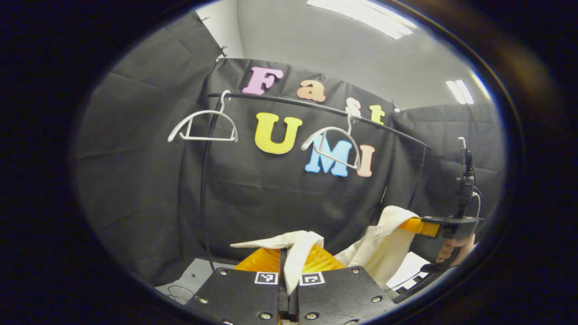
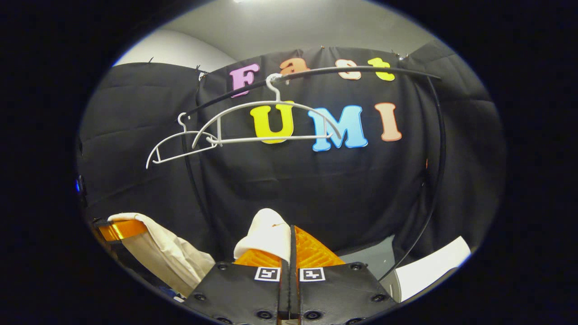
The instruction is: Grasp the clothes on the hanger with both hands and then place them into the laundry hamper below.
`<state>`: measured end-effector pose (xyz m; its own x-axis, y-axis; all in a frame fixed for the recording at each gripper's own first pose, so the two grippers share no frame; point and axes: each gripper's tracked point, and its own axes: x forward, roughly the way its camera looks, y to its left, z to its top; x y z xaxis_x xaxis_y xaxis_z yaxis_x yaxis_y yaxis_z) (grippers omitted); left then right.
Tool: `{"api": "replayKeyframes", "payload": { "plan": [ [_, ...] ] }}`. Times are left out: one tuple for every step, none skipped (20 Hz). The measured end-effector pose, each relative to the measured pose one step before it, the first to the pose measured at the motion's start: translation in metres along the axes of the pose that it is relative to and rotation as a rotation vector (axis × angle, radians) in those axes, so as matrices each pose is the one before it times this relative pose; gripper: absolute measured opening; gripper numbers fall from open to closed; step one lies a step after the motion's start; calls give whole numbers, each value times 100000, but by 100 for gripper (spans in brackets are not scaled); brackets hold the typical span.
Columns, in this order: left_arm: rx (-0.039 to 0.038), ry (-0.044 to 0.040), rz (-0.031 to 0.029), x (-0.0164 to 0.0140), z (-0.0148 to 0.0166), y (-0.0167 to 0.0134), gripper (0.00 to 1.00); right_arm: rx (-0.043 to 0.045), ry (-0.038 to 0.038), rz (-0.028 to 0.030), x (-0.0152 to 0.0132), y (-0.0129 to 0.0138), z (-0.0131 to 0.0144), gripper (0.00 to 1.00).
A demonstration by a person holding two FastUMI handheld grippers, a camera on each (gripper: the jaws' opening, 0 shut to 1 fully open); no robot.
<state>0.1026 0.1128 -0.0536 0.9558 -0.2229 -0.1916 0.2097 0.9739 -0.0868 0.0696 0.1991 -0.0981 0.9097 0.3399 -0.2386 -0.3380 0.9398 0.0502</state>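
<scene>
A cream-white garment [image 1: 293,253] is pinched between the fingers of my left gripper [image 1: 289,259], which is shut on it at the bottom of the left gripper view. The cloth runs right to its other end [image 1: 388,243], held by my right gripper [image 1: 420,225] with a hand under it. In the right gripper view my right gripper [image 2: 290,253] is shut on a bunched white fold [image 2: 266,234]; the rest of the garment [image 2: 158,253] hangs at lower left from the left gripper [image 2: 118,230]. Two bare white hangers [image 1: 203,126] [image 1: 332,146] hang on the black rail [image 1: 316,106] above.
The rail's black upright [image 1: 204,189] stands left of the garment, and its curved right leg [image 2: 433,180] bends down at the right. A white rim or sheet [image 2: 429,268] shows low at right. Pale floor [image 1: 194,275] lies below.
</scene>
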Motion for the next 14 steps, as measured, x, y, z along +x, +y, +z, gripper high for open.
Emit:
{"api": "replayKeyframes", "payload": {
  "plan": [
    [-35,1513,738,342,-822,136,1,2076,2865,1154,-18,640,-1238,0],
    [-85,1469,222,362,-870,145,2,2222,3697,1085,128,567,-1571,1],
    [7,1345,623,252,-866,155,2,1156,3030,582,331,327,-1349,2],
    [-207,1226,-110,66,-1221,-172,2,-32,2151,-376,196,73,-1066,1],
    [-389,1652,-212,383,-1197,36,2,-329,2126,78,248,216,-1099,2],
    [-626,1920,-11,438,-1252,109,2,-167,1786,-36,295,386,-1044,2],
    [-544,2085,29,251,-1474,-5,2,6,1522,131,290,237,-985,2],
    [-327,2633,943,578,-1208,313,2,144,2185,-291,493,55,-1173,2],
    [-294,2229,929,352,-1415,808,2,-45,2558,-657,442,-37,-1064,2],
    [-461,2298,1053,426,-1333,873,2,-289,1932,-542,193,-4,-1019,2],
    [-956,2250,356,203,-809,506,2,-688,1697,-1126,189,-291,-847,2],
    [-1192,2273,-14,540,-904,402,1,-1658,1891,-583,625,-58,-664,2],
    [-899,1972,-46,-9,-1126,289,1,-2106,766,-356,586,200,-338,2],
    [301,2184,133,271,-1099,333,2,-2540,1192,-973,425,-112,-511,2]
  ]
}}
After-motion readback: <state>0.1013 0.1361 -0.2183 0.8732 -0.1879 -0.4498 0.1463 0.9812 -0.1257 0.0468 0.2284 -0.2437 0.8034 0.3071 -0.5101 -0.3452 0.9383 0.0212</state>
